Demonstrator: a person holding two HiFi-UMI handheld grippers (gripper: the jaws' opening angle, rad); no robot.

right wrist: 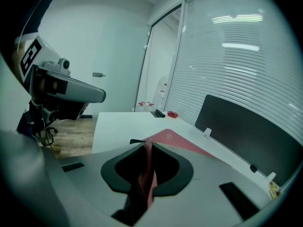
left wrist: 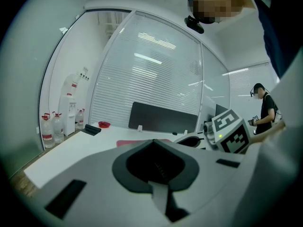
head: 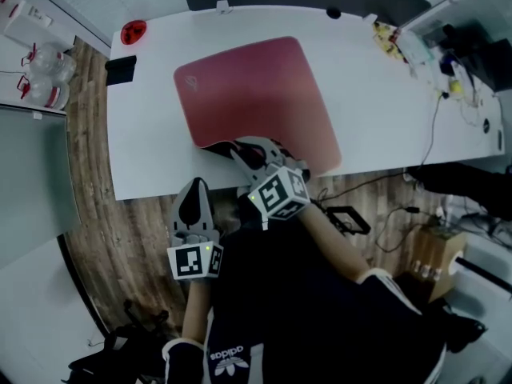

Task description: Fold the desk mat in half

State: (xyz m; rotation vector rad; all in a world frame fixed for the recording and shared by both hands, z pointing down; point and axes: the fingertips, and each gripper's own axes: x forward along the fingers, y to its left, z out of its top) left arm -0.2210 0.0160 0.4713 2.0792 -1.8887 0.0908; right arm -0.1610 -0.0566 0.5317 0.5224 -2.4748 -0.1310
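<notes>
Pink rounded rubber desk mat (head: 256, 94): lies flat, unfolded; I pinch its near edge in right gripper (head: 237, 150) jaws; left gripper (head: 194, 192) jaws pressed together, empty.

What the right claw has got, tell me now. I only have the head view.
Observer: In the right gripper view, the right claw is shut on the near edge of the pink desk mat. The pinched edge is lifted off the white desk.
Operator: Now check the left claw.
Observer: The left gripper view shows the left claw with its jaws together and nothing between them.
Operator: Report anyone nearby.
Observer: One person stands in the background at the right of the left gripper view.
</notes>
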